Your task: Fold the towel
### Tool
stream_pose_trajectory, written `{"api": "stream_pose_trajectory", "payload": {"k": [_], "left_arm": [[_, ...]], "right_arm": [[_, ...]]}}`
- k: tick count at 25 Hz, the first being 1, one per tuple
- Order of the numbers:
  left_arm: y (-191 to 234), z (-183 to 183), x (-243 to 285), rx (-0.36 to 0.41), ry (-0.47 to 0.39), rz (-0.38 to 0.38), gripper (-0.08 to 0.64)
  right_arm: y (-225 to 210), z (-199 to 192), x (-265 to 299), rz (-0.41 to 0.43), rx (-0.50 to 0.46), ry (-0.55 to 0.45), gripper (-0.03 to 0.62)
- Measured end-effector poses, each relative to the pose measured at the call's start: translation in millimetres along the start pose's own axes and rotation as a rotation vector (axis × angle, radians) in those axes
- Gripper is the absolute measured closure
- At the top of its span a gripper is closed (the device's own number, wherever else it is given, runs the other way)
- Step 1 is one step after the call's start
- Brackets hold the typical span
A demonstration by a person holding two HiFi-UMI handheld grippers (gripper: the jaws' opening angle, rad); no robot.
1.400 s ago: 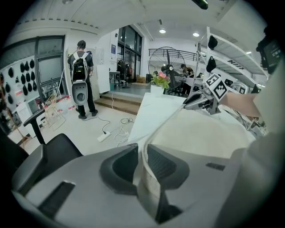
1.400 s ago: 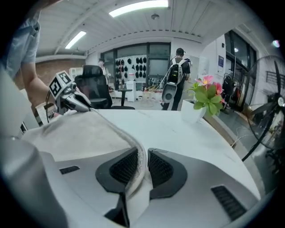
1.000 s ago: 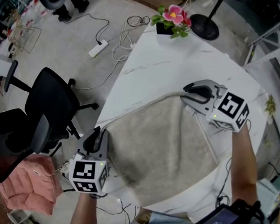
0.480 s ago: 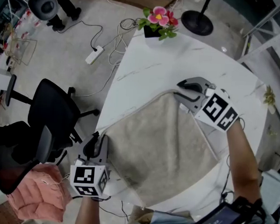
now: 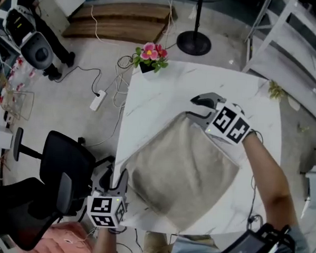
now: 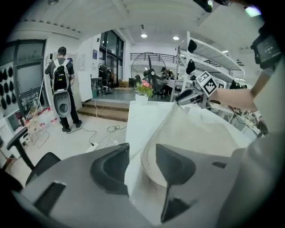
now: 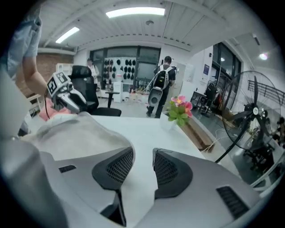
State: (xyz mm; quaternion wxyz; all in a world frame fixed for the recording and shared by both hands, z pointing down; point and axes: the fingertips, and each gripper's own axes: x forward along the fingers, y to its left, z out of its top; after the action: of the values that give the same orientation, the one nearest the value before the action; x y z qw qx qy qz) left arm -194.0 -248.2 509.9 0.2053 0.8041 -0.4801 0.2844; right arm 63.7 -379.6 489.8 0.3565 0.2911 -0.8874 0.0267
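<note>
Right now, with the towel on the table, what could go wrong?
Both grippers' jaws have just been opening. The left gripper has a corner of the beige cloth towel loose between its jaws at the white marble table's edge; it could slide off. The right gripper has only table between its jaws, so closing may miss.

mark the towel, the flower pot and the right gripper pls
towel point(image 5: 185, 169), head view, middle of the cloth.
flower pot point(image 5: 146, 67), head view, dark pot under the blooms.
right gripper point(image 5: 192, 108), head view, midway between its parted fingertips.
</note>
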Motion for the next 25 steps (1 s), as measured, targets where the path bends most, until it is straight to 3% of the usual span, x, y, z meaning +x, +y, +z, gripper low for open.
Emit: {"api": "stream_pose_trajectory", "payload": {"k": [3,10,17,21,25], "left_arm": [[0.2,1.4,10.5,0.019,0.008,-0.034,0.373],[-5.2,6.7,5.4,-0.016,-0.03,-0.101,0.373],[-17.7,0.2,-15.8,0.038,-0.057,-0.157,0.373],[-63.1,2.8,-31.3,0.093,-0.082,-0.28,0.44],[-139.7,-20.7,-43.2,0.199,-0.03,-0.489,0.531]], "right_arm": [[0.5,-21.0,13.6,-0.046,-0.027,0.123,0.426],[10.1,5.0,-11.9,-0.118,0.18,-0.027,0.436],[39.8,-32.4,-78.6,-0.266,0.29,-0.003,0.436],[79.8,-74.9,-122.6,-0.347,0.346,0.068,0.464],[135.4,-117.8,-147.9,-0.393,0.404,0.13,0.518]]}}
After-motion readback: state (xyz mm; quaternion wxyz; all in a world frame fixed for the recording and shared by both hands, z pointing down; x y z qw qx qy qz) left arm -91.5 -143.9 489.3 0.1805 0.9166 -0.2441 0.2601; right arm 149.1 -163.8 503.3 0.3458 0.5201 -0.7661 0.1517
